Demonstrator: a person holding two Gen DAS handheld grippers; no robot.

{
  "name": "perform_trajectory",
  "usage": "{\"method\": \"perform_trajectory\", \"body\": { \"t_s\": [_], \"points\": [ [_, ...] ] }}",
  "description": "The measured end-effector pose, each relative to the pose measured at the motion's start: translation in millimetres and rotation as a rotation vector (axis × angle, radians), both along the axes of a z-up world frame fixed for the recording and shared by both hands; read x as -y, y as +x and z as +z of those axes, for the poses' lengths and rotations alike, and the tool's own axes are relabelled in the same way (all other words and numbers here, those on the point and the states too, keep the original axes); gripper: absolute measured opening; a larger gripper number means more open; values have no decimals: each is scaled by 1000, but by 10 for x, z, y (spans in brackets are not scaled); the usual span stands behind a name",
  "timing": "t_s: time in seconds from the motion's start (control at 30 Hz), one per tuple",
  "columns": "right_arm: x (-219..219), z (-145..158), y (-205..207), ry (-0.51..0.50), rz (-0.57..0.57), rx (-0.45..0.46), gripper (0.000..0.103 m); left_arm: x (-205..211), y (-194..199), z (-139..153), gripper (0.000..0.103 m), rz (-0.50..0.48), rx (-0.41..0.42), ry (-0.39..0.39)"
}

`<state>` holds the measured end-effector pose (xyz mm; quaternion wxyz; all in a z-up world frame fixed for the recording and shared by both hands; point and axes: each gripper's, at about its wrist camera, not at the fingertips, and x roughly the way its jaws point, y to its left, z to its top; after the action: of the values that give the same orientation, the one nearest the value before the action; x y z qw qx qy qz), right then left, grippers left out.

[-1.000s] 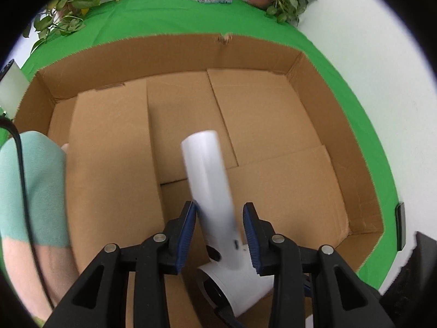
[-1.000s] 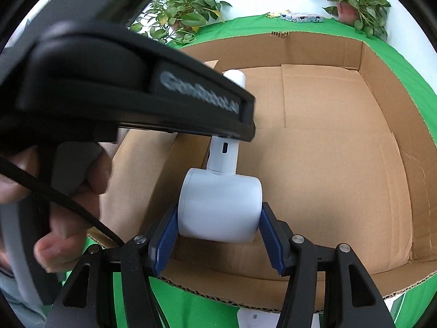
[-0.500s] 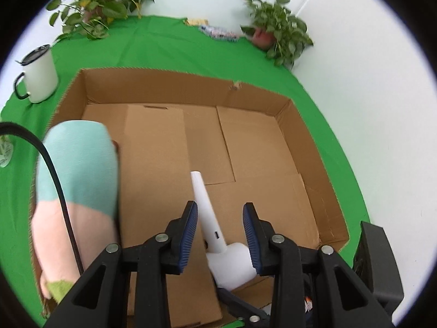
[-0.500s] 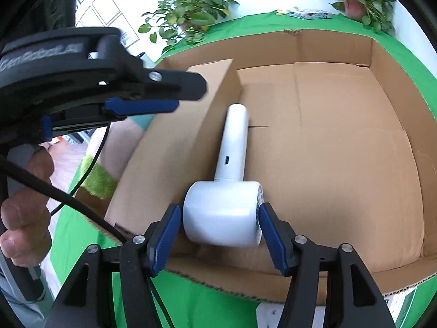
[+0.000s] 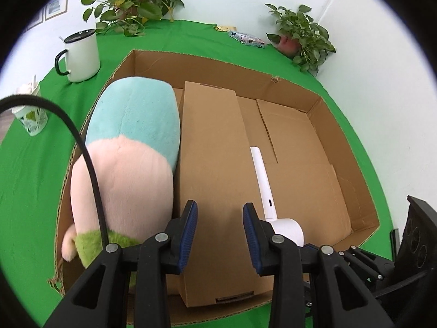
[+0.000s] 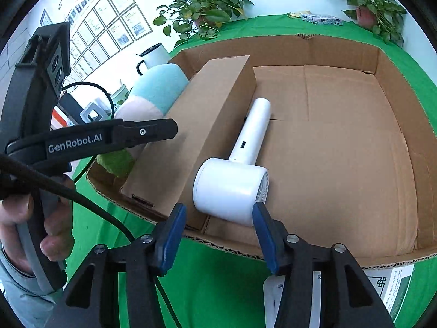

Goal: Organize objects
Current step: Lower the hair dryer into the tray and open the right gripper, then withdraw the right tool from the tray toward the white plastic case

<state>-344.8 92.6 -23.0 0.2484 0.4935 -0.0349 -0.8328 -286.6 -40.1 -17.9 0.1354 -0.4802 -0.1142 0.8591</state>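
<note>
boxed hair dryer [image 6: 235, 172], handle rearward

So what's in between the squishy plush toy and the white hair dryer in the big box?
A long brown carton lies between the plush toy and the hair dryer. Both wrist views show it, the right one most clearly.

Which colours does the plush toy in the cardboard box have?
The soft plush toy is light blue, pale pink and green, best seen in the left wrist view.

Both grippers [image 5: 220, 229] [image 6: 218, 227] hover with fingers spread.
</note>
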Motion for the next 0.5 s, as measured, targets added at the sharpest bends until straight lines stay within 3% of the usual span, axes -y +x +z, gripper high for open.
{"method": "perform_trajectory", "body": {
  "t_s": [0.3,0.37,0.5],
  "points": [
    [-13,-192,-166,33,0,-42,54,37,188,-14,33,31,22,42],
    [-11,-171,-137,82,-19,-82,65,77,230,-7,33,53,36,46],
    [-128,-87,-12,101,-43,-130,84,47,343,-12,34,72,19,-59]
  ]
}}
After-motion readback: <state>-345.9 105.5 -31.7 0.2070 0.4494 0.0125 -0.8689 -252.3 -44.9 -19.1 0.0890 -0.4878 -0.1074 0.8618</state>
